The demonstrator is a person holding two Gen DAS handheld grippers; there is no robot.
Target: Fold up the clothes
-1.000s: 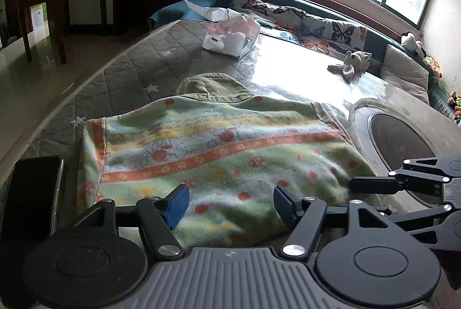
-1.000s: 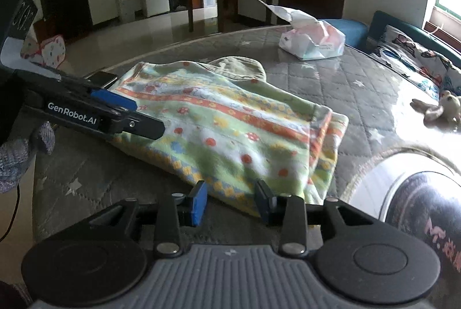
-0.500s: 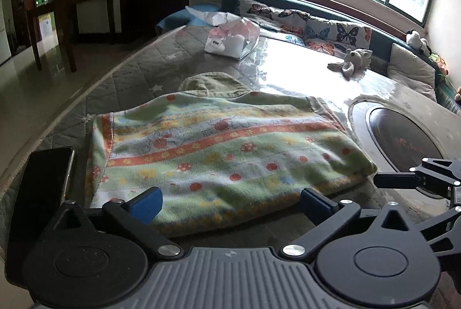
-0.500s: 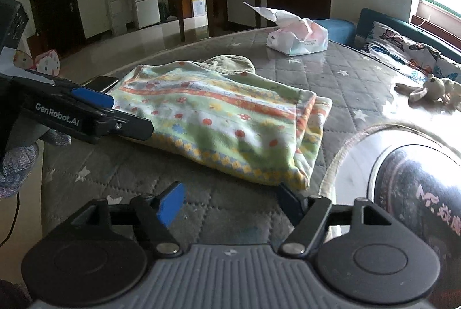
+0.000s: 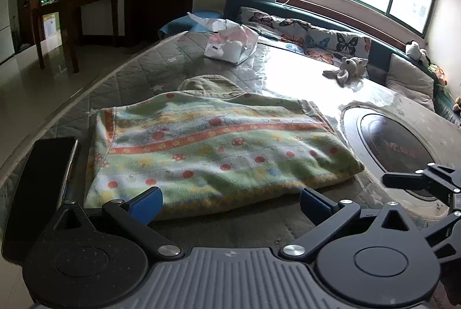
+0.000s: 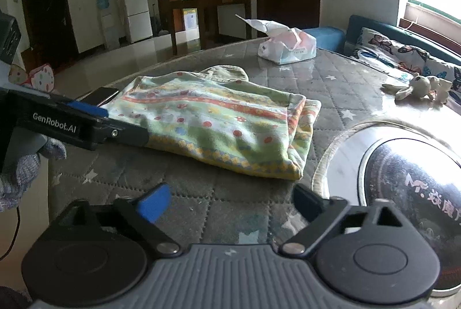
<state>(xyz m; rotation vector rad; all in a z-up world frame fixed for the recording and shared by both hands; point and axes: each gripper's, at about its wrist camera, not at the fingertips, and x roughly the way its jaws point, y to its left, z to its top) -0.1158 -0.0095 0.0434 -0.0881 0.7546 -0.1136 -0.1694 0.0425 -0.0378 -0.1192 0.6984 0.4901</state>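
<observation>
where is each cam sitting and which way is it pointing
Left wrist: sits on the left tool, facing across the folded garment toward the window; its open fingers and the right tool's tip show.
Right wrist: sits on the right tool, facing the garment toward the fridge side; its open fingers, the left tool's arm and a gloved hand show.
Shared: garment, phone, tissue pack, plush toy.

You have a bare strip of quilted bed (image 6: 201,211) between your 2 grippers and the folded garment's (image 5: 219,153) near edge. On your left a phone (image 5: 43,188) lies just beside the garment. To your right sits a round glossy inset (image 6: 403,182) (its rim near the fold). Farther back, the tissue pack (image 5: 230,46) and plush toy (image 5: 348,68) stand well apart.
</observation>
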